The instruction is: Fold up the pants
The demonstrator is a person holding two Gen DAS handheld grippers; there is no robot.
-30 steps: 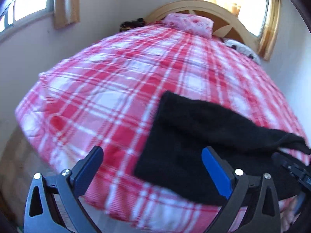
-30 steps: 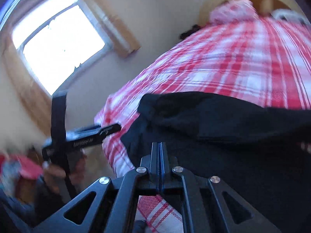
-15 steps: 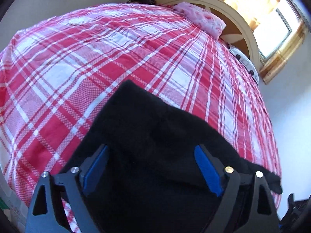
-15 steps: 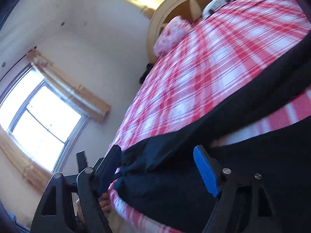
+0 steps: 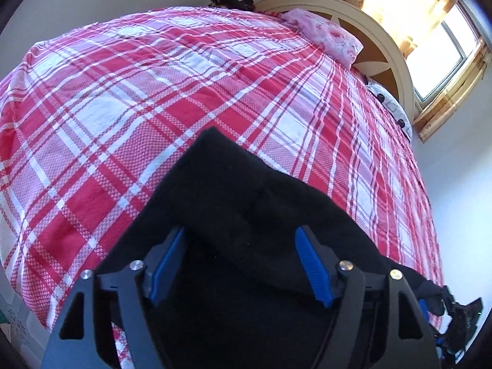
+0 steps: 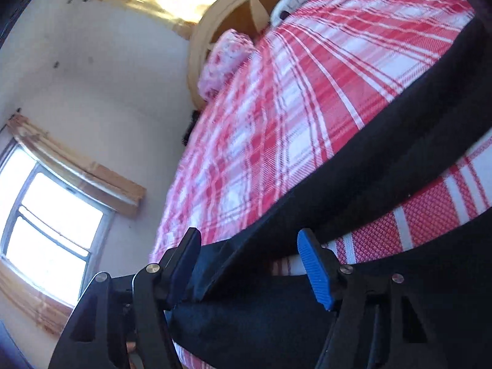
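The black pants (image 5: 246, 215) lay spread on the red-and-white plaid bedspread (image 5: 138, 107) at the near edge of the bed, one layer folded over so a strip of plaid showed between two dark bands in the right wrist view. The left gripper (image 5: 240, 264) hovered right over the dark cloth, jaws spread wide and gripping nothing, and the right gripper (image 6: 249, 264) sat low at the fabric's edge, jaws wide apart too, empty. A pink floral pillow (image 5: 326, 37) rested against the curved headboard (image 5: 384, 49); no readable writing showed.

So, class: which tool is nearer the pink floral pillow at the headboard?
Cannot tell. Left tool and right tool both sit over the black pants, far from the pillow.
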